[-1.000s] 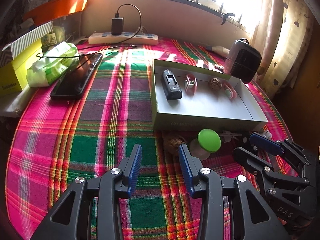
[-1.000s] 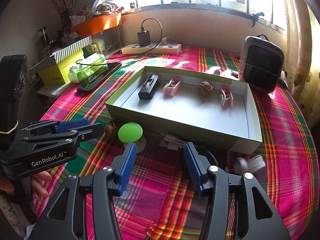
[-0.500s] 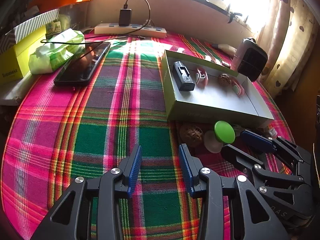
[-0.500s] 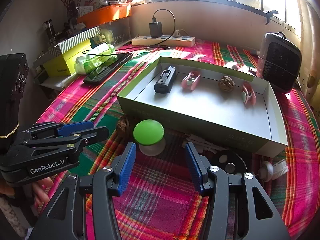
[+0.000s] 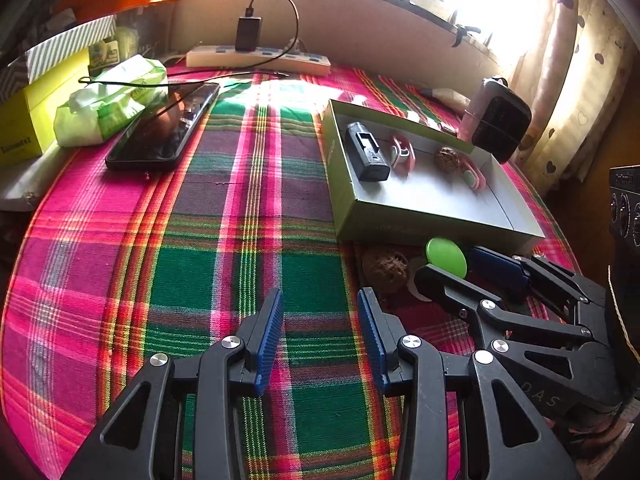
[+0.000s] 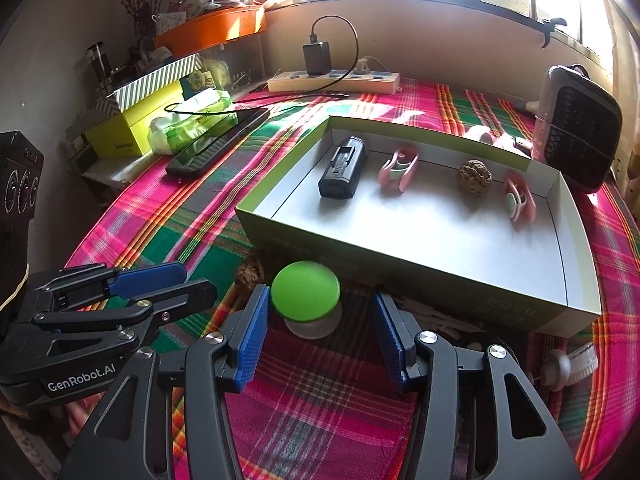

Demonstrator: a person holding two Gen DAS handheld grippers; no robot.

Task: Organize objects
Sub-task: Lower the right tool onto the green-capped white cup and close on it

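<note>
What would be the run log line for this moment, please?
right gripper: open, around green-lid jar, not closed | left gripper: open, empty | box: four items inside

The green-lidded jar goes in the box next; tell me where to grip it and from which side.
Grip the green-lidded jar across its round green cap, wider than the pale body below. It stands upright just before the box wall, so come from the near side, where the open right gripper already brackets it. The left gripper is open, off to the side.
</note>
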